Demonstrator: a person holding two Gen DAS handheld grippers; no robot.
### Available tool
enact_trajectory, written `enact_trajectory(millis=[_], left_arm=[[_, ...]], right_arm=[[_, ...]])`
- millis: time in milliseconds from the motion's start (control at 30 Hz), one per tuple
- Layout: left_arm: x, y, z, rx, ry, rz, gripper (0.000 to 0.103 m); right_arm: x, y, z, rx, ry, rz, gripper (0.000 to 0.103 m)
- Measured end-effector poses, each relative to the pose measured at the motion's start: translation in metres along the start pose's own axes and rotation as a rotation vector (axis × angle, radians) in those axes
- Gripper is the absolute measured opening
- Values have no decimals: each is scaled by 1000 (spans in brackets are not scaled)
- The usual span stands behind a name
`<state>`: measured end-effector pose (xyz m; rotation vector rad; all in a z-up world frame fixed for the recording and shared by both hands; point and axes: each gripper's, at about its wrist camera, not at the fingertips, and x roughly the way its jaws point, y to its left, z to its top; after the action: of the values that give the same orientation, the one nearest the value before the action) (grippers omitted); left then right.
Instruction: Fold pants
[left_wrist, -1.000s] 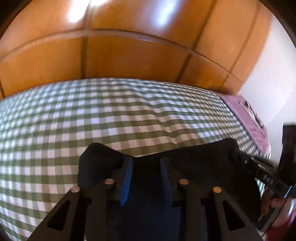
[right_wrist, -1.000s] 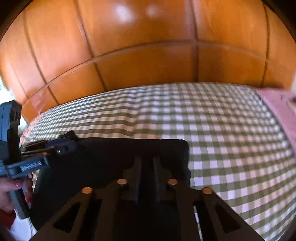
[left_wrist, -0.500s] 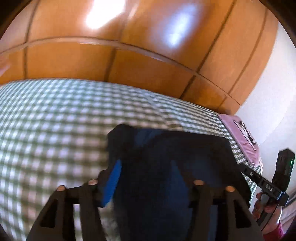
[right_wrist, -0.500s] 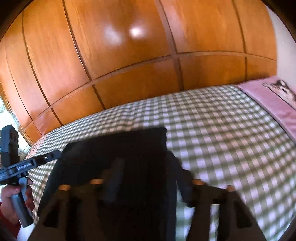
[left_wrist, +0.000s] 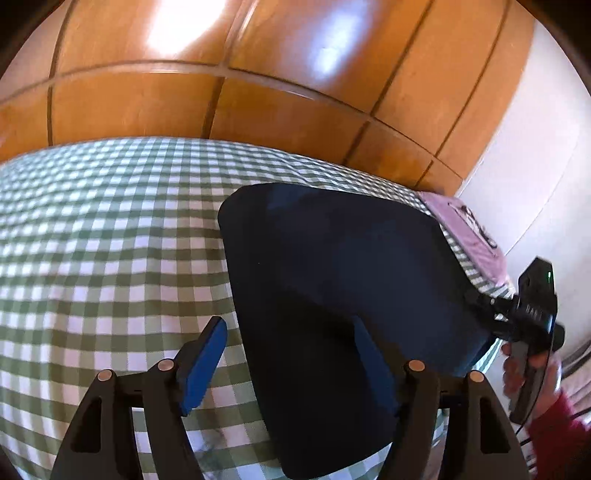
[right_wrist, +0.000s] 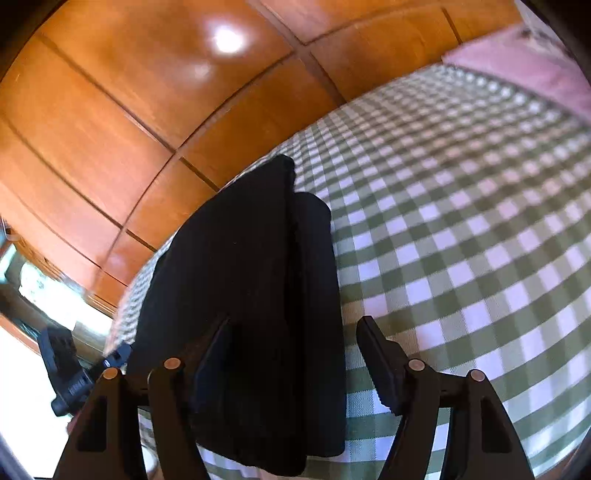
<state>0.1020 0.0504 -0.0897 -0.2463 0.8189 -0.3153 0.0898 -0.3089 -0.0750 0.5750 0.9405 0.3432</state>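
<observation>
Nearest the left wrist camera, the left gripper (left_wrist: 288, 350) has just been spreading its jaws and now stands wide; its blue-padded left finger (left_wrist: 202, 363) hangs over the green-and-white checked bedcover (left_wrist: 110, 240), while its right finger is a dark shape barely separable from the cloth behind it, so contact there cannot be judged. Between and beyond these fingers lie the folded dark navy pants (left_wrist: 332, 280), flat on the bedcover near its front edge; their nearest end is cut off by the gripper frame and the bottom of the view. In the right wrist view the right gripper (right_wrist: 293, 345) has likewise just been opening and stands wide apart, the left finger over the pants (right_wrist: 251, 295) and nearly lost against the black fabric, the right finger (right_wrist: 378, 360) over bare checks. Here the pants show two stacked layers with an offset edge, though the detail is murky. At the right edge of the left view, a hand (left_wrist: 528, 369) with a red sleeve (left_wrist: 557, 435) grips the other tool's handle, partly cropped. Farther off, a pink pillow (left_wrist: 469, 236) lies at the bed's far right corner, its printed motif too distorted to read. Behind everything stand glossy orange-brown wooden panels (left_wrist: 258, 92) with bright glare spots, and a white wall (left_wrist: 535, 147).
</observation>
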Motion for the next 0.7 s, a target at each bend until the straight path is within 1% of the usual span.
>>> enact_trajectory(millis=[67,267,400,467,567,700], left_arm=[[0,0,1,-4,7,-5,73],[2,-3,2,9,31,-42,73],[7,-5,3,22,44,-63,73],[7,-5,2,14,46,-73,73],[8,2,2,-11,56,-109,73],[10,13,3,-37,81,-165,73]], right_arm=[[3,-2,2,21,9,10,72],[5,1,6,10,27,5,72],[10,-3,9,30,56,32,72],[15,-6,11,56,76,61,72],[20,-13,13,89,100,105,73],[25,-11,15,66,124,122,74]])
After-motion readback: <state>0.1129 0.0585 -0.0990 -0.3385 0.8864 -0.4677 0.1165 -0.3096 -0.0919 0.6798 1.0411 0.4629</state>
